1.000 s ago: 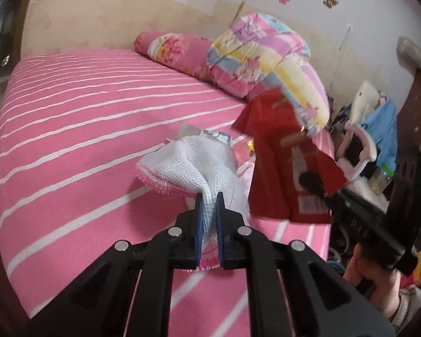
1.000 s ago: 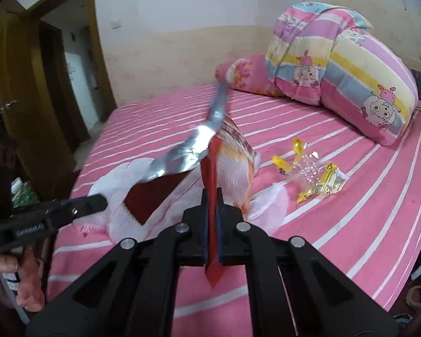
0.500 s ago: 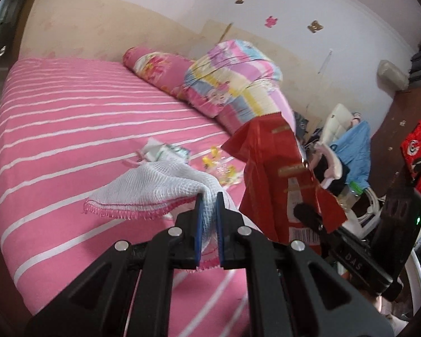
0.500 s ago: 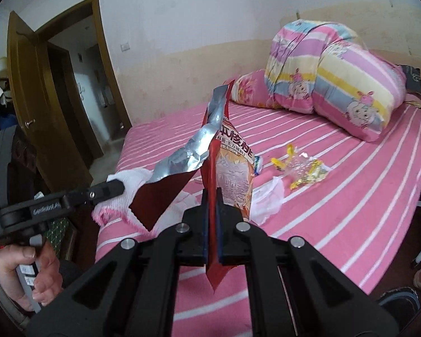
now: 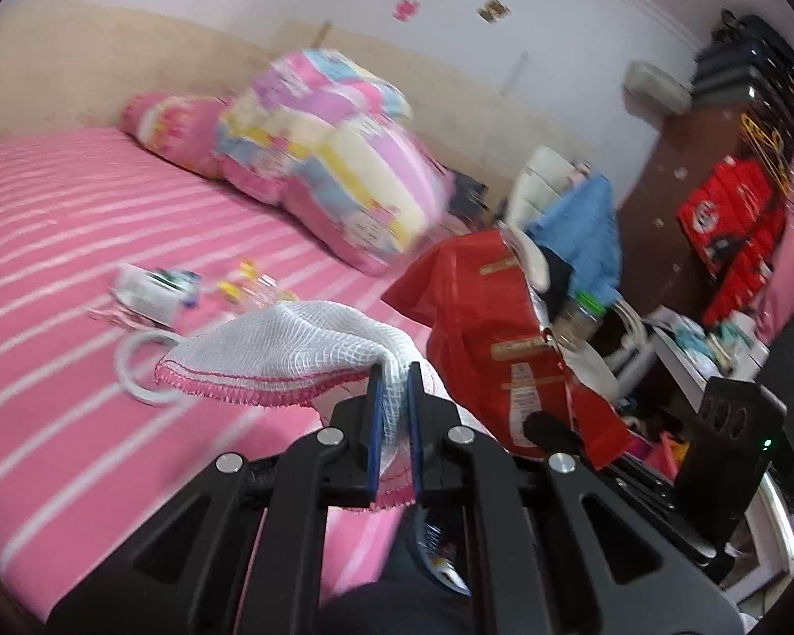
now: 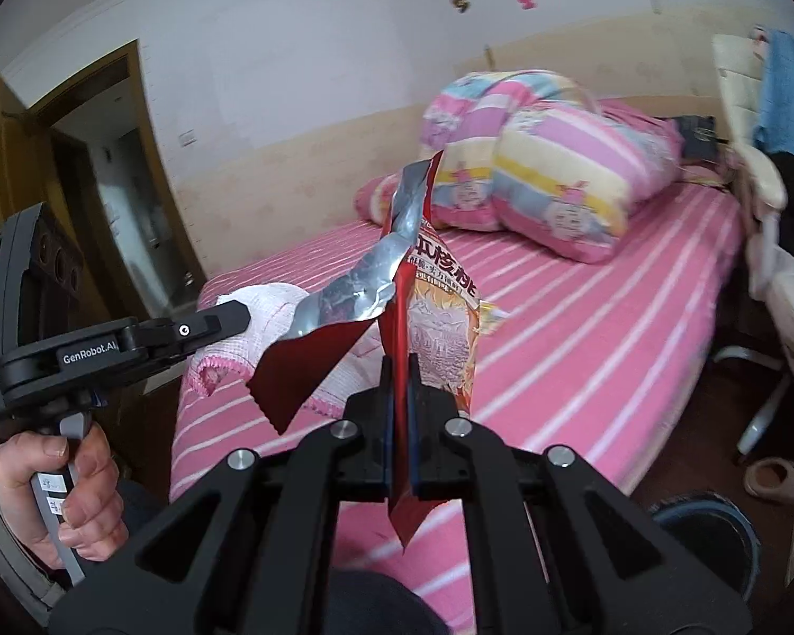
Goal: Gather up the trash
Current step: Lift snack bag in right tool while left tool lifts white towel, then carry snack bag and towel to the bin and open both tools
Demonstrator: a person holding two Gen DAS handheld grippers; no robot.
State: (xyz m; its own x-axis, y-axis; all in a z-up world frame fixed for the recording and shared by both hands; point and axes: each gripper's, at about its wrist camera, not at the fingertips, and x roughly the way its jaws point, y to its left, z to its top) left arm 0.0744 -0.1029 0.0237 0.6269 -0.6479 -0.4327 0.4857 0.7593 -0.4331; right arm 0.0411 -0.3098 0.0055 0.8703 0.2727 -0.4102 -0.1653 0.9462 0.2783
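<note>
The bed (image 5: 69, 243) wears a pink sheet with thin white stripes. At its far end a pink patterned pillow (image 5: 169, 129) lies against the wall with a pastel striped quilt (image 5: 339, 169) bundled beside it. Mid-bed lie a crumpled white wrapper (image 5: 153, 288), some small yellow and clear wrappers (image 5: 249, 283), and a white ring (image 5: 132, 365).

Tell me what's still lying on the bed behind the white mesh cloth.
Behind the white mesh cloth: a white ring, a white packet and yellow wrappers on the bed. Anything under the cloth's drape is hidden.
</note>
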